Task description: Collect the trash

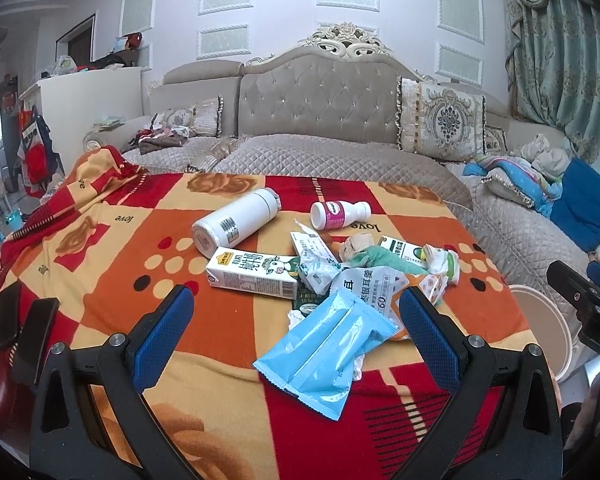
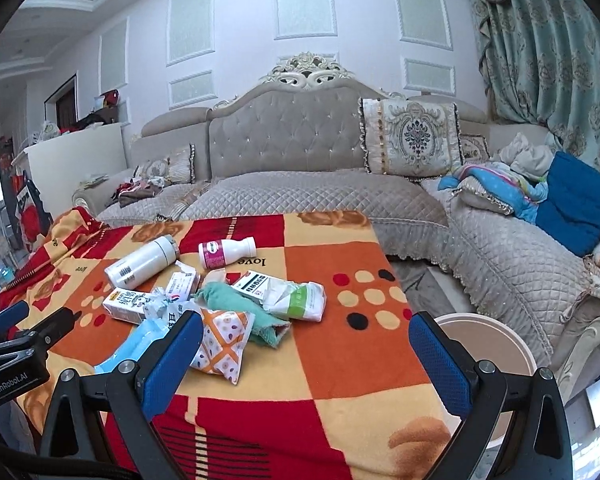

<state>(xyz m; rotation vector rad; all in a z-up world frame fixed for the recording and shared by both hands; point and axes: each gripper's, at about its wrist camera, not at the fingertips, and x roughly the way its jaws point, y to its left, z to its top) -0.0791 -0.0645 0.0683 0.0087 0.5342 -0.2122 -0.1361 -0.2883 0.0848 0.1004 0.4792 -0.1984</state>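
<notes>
The left gripper [image 1: 296, 320] gapes wide and empty above a blue packet [image 1: 324, 354]. At three o'clock, the right gripper [image 2: 306, 350] spreads equally, holding nothing, beside the bin [image 2: 496, 344].

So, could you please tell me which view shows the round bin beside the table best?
The right wrist view: the bin shows most of its open rim there. The left wrist view catches only part of it at the right edge.
</notes>
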